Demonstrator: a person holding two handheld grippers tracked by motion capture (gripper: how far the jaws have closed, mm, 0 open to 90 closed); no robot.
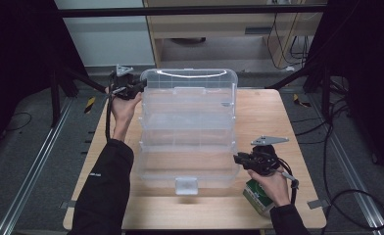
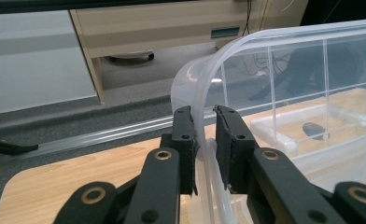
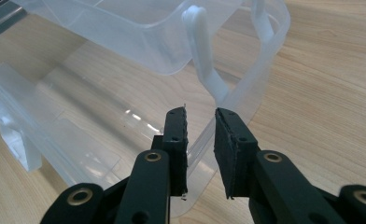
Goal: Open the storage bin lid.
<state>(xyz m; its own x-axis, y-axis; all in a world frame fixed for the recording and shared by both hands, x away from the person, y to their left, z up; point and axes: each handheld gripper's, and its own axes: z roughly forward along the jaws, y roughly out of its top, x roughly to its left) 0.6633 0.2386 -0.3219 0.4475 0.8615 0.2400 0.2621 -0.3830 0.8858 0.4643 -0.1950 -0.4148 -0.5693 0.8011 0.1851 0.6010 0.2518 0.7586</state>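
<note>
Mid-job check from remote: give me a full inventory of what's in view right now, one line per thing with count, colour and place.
Storage box: one, clear plastic, open and tiered, middle of the table, pale latch facing the person.
Box lid: one, clear, at the far end; its left rim sits between the left gripper's jaws.
Green and white pack: one, near right of the table, under the right hand.
Table: one, light wood.
Cabinet: one, pale wood, beyond the table.
Floor rail: one, metal, left of the table.
Left gripper: one, black, at the lid's far left corner, jaws straddling the rim.
Right gripper: one, black, at the box's near right corner, jaws straddling its rim.
Sleeves: two, black.
</note>
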